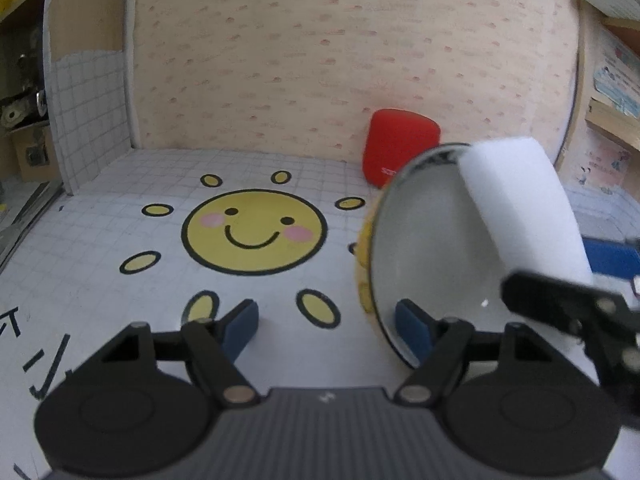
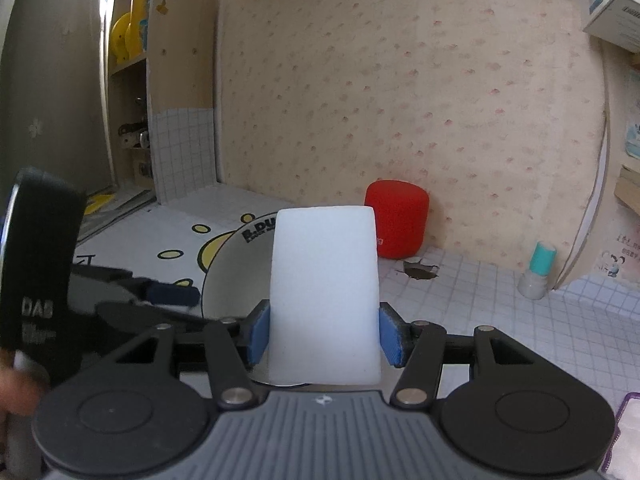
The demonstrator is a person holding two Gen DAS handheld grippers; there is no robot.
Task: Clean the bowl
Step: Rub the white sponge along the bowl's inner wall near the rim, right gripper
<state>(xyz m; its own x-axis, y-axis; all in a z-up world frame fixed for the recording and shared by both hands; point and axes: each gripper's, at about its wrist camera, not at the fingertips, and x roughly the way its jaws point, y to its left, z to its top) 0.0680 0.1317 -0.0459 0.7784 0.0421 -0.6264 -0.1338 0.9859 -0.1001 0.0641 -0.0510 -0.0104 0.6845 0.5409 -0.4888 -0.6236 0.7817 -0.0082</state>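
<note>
A steel bowl (image 1: 424, 248) with a yellow outside stands tilted on its edge at the right of the left wrist view, its opening turned toward the cameras. My left gripper (image 1: 326, 332) is open. Its right pad (image 1: 412, 332) sits just inside the bowl's lower rim, and its left pad (image 1: 240, 332) is well clear of the bowl. My right gripper (image 2: 324, 336) is shut on a white sponge block (image 2: 324, 300). The sponge (image 1: 520, 208) reaches into the bowl (image 2: 236, 280) and hides much of its inside in the right wrist view.
A red cylinder (image 2: 396, 224) stands by the back wall behind the bowl. A small bottle with a teal cap (image 2: 538, 270) is at the right, and the checked table cover has a torn hole (image 2: 418, 270). The sun-face mat (image 1: 256, 232) lies left of the bowl. A hand (image 2: 12, 384) shows at lower left.
</note>
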